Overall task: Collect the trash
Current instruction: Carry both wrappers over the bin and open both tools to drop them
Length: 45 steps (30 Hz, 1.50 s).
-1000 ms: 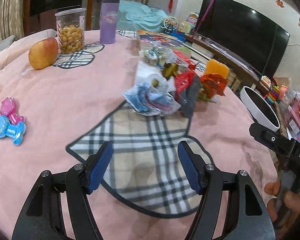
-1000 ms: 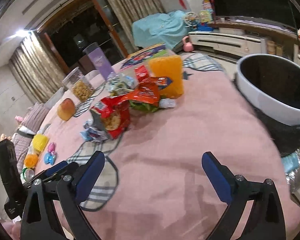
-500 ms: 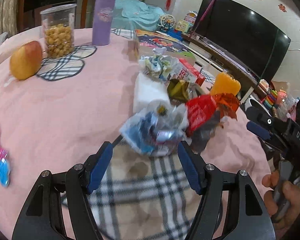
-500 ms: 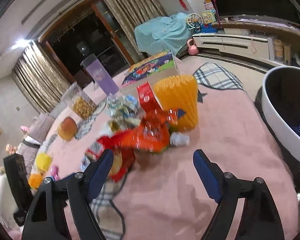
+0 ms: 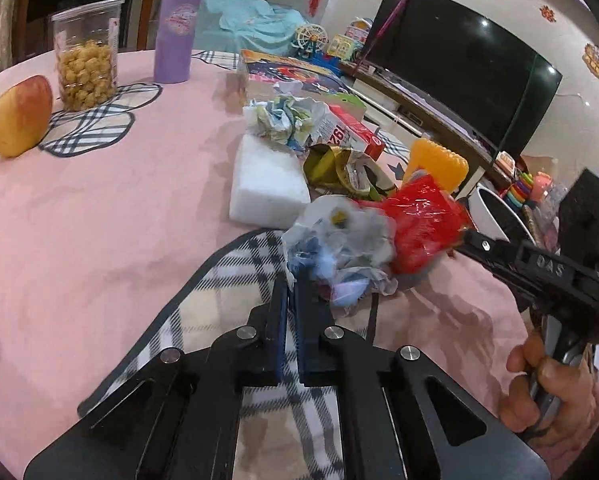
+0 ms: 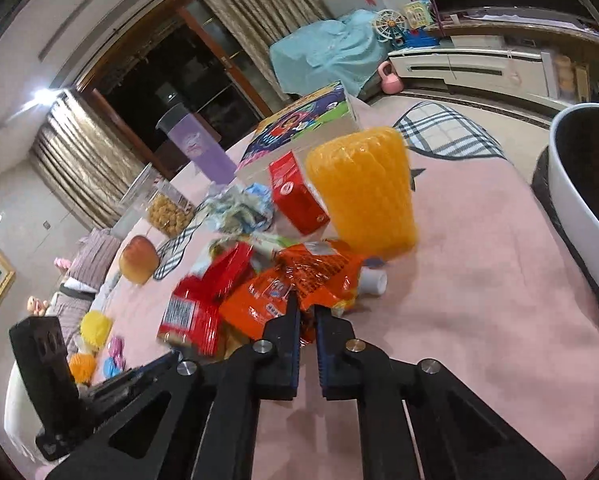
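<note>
Both pairs of fingers stood wide a second ago; now each has snapped shut on trash. The left gripper (image 5: 292, 280) pinches the near edge of a crumpled blue-and-white wrapper (image 5: 339, 240), thin crinkled film bunched at its fingertips. The right gripper (image 6: 305, 312) clamps the glossy orange snack bag (image 6: 299, 280), flat and creased, right at its tips. So I judge both picks made, ready to lift. Beyond lie a red packet (image 6: 203, 304), and right of the fingers the smooth white bin (image 6: 579, 208).
</note>
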{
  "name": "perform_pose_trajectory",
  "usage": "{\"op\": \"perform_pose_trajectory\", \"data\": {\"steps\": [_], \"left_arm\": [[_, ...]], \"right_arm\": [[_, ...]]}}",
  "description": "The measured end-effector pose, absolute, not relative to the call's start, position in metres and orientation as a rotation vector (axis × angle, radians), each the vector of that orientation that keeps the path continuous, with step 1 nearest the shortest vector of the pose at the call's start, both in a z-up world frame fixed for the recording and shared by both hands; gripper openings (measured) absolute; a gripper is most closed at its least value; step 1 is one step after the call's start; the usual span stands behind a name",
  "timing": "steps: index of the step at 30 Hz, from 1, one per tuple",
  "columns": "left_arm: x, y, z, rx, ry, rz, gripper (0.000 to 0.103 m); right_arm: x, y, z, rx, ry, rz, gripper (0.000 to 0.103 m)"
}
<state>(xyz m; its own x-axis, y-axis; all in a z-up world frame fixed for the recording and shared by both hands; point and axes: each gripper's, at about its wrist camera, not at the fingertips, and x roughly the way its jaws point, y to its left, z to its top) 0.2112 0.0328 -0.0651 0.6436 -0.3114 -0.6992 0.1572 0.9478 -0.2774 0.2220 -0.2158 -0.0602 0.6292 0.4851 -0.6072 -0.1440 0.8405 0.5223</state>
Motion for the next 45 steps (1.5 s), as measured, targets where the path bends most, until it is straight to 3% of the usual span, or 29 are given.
{"op": "perform_pose_trajectory", "data": {"steps": [18,45], "left_arm": [[0.138,0.008,-0.021,-0.203,0.716,-0.399,0.002],[0.187,-0.169,-0.009,-0.025,0.737,-0.57,0.002]], "right_arm": [[0.145,-0.284,-0.051,0.426,0.79,0.254,0.005],[0.134,-0.382,-0.021,0.426,0.687,0.111,0.005]]}}
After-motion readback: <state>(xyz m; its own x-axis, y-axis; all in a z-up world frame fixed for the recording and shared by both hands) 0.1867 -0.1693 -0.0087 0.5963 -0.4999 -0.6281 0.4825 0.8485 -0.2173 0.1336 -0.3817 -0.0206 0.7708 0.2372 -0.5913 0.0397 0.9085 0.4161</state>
